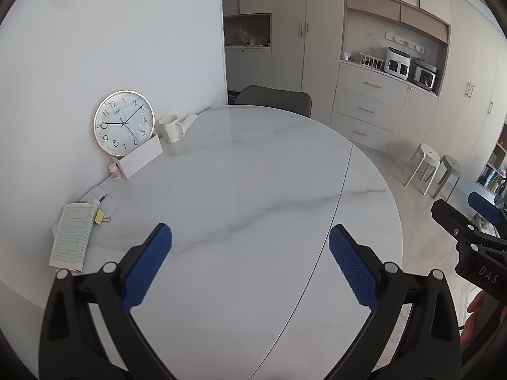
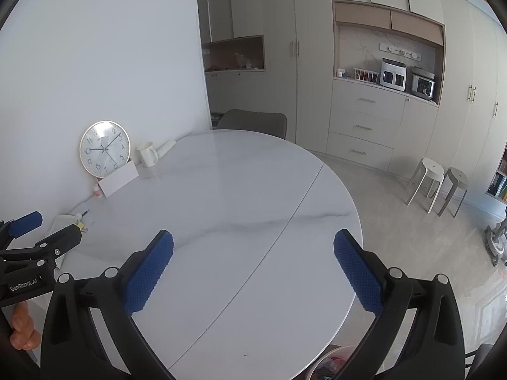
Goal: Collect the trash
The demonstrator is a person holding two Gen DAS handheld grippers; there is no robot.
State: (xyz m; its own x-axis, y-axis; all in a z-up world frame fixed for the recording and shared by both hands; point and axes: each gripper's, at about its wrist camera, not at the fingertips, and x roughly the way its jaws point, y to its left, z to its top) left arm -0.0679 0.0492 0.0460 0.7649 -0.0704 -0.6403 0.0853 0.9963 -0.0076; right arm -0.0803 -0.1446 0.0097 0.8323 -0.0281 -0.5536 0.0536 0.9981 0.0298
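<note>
My left gripper is open and empty above the white marble table. My right gripper is open and empty above the same table, near its right edge. A trash bin with colourful scraps shows below the table edge in the right wrist view. A small white sheet of paper with a pen lies by the wall at the left. A rolled white paper lies behind the mug.
Along the wall stand a round clock, a white box, a mug and a small bottle. A booklet and a yellow clip lie left. A chair and two stools stand beyond.
</note>
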